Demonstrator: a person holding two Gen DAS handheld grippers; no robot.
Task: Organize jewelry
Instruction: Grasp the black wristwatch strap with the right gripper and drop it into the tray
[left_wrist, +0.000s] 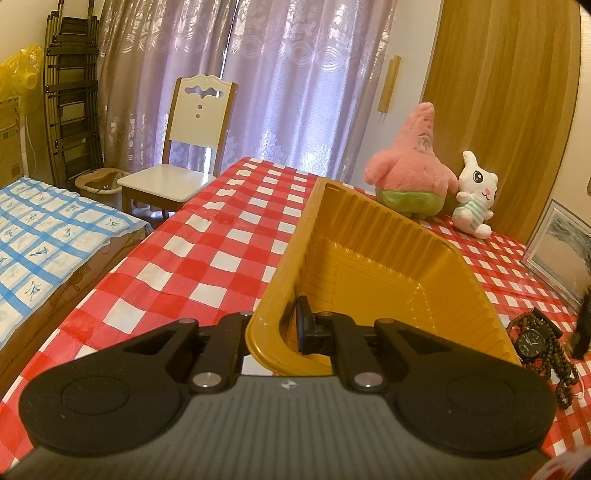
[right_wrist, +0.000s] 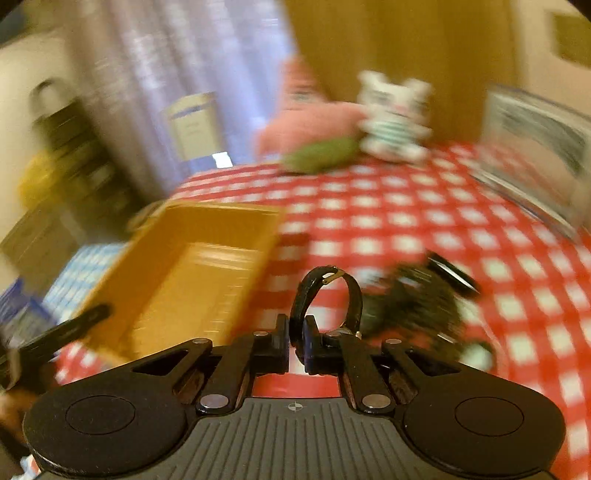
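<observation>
Tray tilted up, watch lifted over the checked bench.
The left claw (left_wrist: 273, 328) is clamped on the yellow tray's (left_wrist: 373, 236) near rim; the right claw (right_wrist: 295, 341) pinches a black watch (right_wrist: 325, 299) by its strap, beside the tray.

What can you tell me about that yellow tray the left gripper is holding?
The yellow tray looks like thin glossy plastic, rectangular with rounded corners, ribbed walls and a flat stepped floor. Nothing lies inside it. It tilts up off the checked tablecloth, the left gripper clamped on its near rim, one finger inside, one outside. A watch and beads lie beside it.
</observation>
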